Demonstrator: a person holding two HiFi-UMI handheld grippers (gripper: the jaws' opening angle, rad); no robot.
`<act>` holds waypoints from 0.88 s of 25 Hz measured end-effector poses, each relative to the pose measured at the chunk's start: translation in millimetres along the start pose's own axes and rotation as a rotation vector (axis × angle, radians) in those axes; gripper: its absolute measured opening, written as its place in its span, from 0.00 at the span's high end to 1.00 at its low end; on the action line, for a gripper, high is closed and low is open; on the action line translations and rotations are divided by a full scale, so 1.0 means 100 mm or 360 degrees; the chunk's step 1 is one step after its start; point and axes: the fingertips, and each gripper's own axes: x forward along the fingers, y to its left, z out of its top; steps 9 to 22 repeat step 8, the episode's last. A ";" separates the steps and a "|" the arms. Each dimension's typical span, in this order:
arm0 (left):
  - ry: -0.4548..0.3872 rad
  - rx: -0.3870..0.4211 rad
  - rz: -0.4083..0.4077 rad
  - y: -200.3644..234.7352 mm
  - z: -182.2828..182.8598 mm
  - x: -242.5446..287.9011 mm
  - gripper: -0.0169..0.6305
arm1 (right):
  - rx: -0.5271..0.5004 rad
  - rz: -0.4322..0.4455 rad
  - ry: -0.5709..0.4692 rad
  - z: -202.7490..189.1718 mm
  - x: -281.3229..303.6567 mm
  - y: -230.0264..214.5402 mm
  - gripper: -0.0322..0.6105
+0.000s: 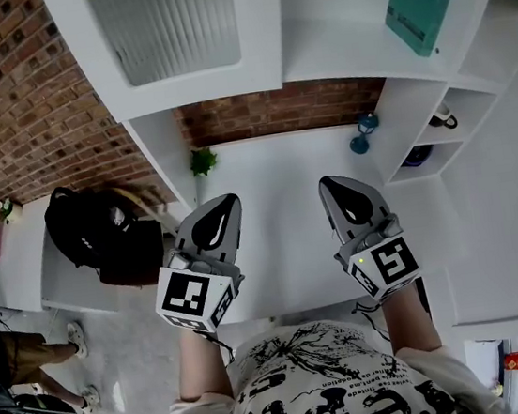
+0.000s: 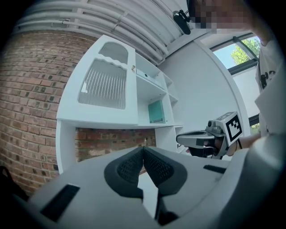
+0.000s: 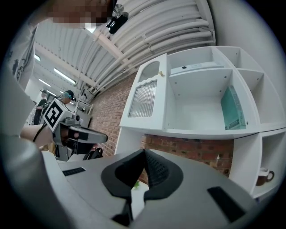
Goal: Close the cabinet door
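Note:
The white cabinet's door [image 1: 173, 23] has a ribbed glass panel and stands swung open to the left of the bare upper compartment [image 1: 337, 11]. The same door [image 2: 105, 85] shows in the left gripper view, and the door [image 3: 144, 96] in the right gripper view. My left gripper [image 1: 225, 199] and right gripper [image 1: 330, 182] hover side by side over the white counter [image 1: 277, 199], below the door and apart from it. Both point level at the cabinet. The left gripper [image 2: 143, 150] is shut on nothing, and the right gripper [image 3: 144, 152] is likewise shut on nothing.
A teal book [image 1: 419, 2] leans in the upper right shelf. A small green plant [image 1: 202, 160] and a blue object [image 1: 363, 133] stand at the counter's back. A mug [image 1: 443, 117] sits in a side shelf. A black backpack [image 1: 92, 235] lies left, near a person's legs [image 1: 32, 350].

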 end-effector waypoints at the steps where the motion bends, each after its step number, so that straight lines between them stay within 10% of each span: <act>1: 0.0004 0.0000 -0.0005 0.00 -0.01 0.00 0.95 | -0.0012 0.0009 0.0003 0.00 0.01 0.02 0.93; 22: 0.0022 0.0053 -0.0030 -0.01 0.01 0.05 0.95 | -0.0066 0.0032 -0.0010 0.05 0.07 0.06 0.93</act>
